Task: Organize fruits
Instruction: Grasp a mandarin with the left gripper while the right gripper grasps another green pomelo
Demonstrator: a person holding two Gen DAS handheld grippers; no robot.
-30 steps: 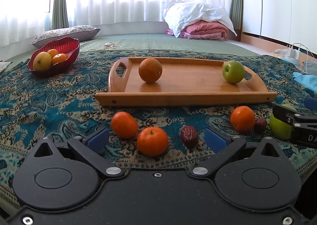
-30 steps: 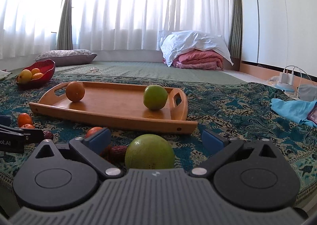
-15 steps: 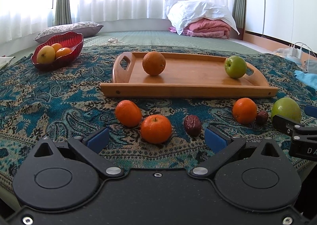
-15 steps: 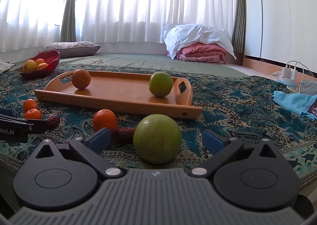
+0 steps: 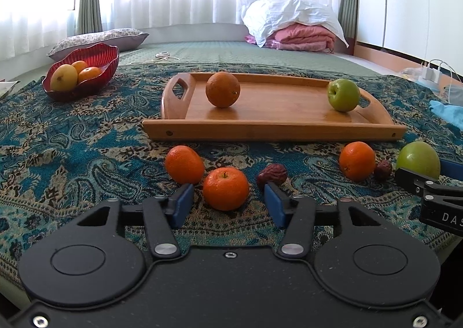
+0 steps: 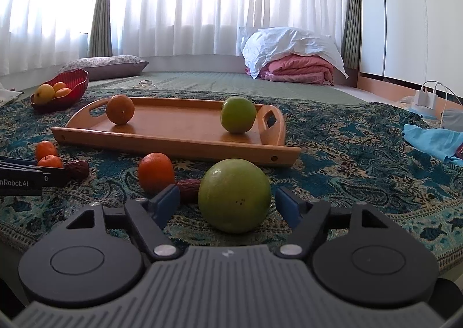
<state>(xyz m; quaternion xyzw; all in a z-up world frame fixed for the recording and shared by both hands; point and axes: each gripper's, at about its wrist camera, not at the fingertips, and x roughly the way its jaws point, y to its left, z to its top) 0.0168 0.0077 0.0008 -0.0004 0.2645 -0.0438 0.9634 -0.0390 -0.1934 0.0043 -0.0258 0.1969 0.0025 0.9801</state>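
From the left wrist, the left gripper (image 5: 228,206) is closing its blue pads around a small stemmed orange tangerine (image 5: 225,187) on the teal paisley cloth (image 5: 72,154); gaps still show on both sides, so nothing is held yet. The shallow wooden tray (image 5: 272,131) carries only a dull round orange (image 5: 222,93) and a green apple (image 5: 343,95), so most sorting seems left: two more tangerines and two wrinkled dark-red dates lie loose.

The right wrist view alone shows the right gripper (image 6: 228,206) closing around a large pale-green round fruit (image 6: 234,195), pads not yet touching. The left view shows the scalloped red bowl's (image 5: 107,53) fruit more clearly.
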